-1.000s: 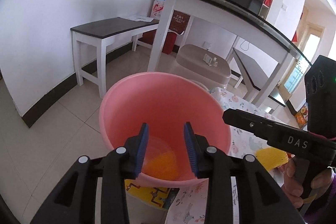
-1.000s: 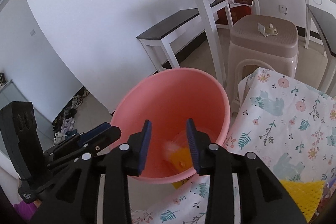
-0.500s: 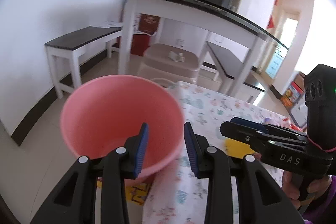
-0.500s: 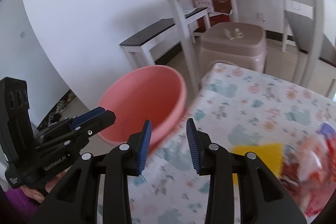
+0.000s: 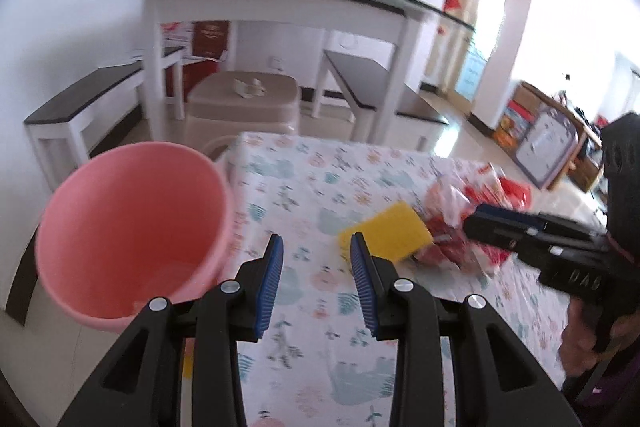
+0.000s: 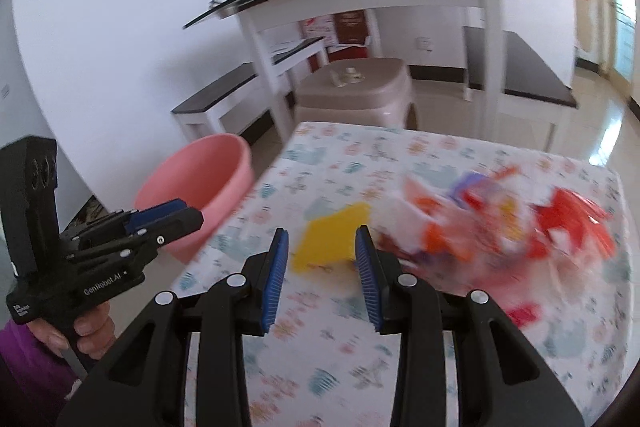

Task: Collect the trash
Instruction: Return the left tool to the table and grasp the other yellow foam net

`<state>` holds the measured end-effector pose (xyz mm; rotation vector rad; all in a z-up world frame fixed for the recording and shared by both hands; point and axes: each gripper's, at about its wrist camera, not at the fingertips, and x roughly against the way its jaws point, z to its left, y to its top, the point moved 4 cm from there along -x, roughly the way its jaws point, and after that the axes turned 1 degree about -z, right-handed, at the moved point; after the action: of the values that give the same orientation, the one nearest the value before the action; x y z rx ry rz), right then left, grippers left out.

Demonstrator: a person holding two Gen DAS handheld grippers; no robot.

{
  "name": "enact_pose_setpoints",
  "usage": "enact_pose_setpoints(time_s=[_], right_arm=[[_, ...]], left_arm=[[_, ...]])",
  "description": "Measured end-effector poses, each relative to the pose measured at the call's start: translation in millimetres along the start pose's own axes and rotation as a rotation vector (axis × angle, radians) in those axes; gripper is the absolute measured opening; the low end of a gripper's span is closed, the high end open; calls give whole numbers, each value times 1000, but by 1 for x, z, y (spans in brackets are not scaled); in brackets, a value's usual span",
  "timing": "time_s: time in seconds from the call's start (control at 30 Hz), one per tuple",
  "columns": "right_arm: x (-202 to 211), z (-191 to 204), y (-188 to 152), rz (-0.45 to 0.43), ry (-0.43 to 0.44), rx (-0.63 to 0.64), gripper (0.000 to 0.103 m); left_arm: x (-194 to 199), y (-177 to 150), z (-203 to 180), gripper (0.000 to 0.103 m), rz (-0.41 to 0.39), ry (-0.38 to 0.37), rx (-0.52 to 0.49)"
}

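**Kid:** Where is the trash?

**Helper:** It lies in a messy pile of red, orange and white plastic wrappers (image 6: 516,215) on the table with the flowery cloth (image 6: 360,155). A flat yellow square sponge (image 6: 332,239) lies just beside the pile, on the side nearer the round pink plastic bucket (image 5: 132,227). The bucket stands off the table's edge, well apart from the pile.

**Kid:** What are the claws doing?

**Helper:** The left claw (image 5: 316,279) is spread with nothing in it. The right claw (image 6: 322,275) has just been opening, and nothing is between its jaws either.

**Kid:** What could go wrong?

**Helper:** I think the wrappers are thin and slippery. A claw could pinch just one corner, and the rest could slide off the table. It could also grab the sponge by mistake, because it sits so close.

**Kid:** Any words?

**Helper:** The left tool says "GenRobot.AI". The right one says "DAS". The wrappers are too blurry to read.
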<state>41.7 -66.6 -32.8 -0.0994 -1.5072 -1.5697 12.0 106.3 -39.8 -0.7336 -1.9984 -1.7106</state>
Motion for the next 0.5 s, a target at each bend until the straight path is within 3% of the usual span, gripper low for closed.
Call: enact_pose_setpoints(time_s=[0.07, 0.33, 0.5], right_arm=[[9, -13, -6, -8, -16, -30, 48], [33, -47, -23, -33, -90, -61, 48], [44, -64, -29, -42, -115, -92, 48]], left_arm=[[-8, -3, -9, 34, 25, -16, -20], [-39, -10, -58, 34, 88, -89, -158], [-63, -17, -84, 34, 116, -33, -327]])
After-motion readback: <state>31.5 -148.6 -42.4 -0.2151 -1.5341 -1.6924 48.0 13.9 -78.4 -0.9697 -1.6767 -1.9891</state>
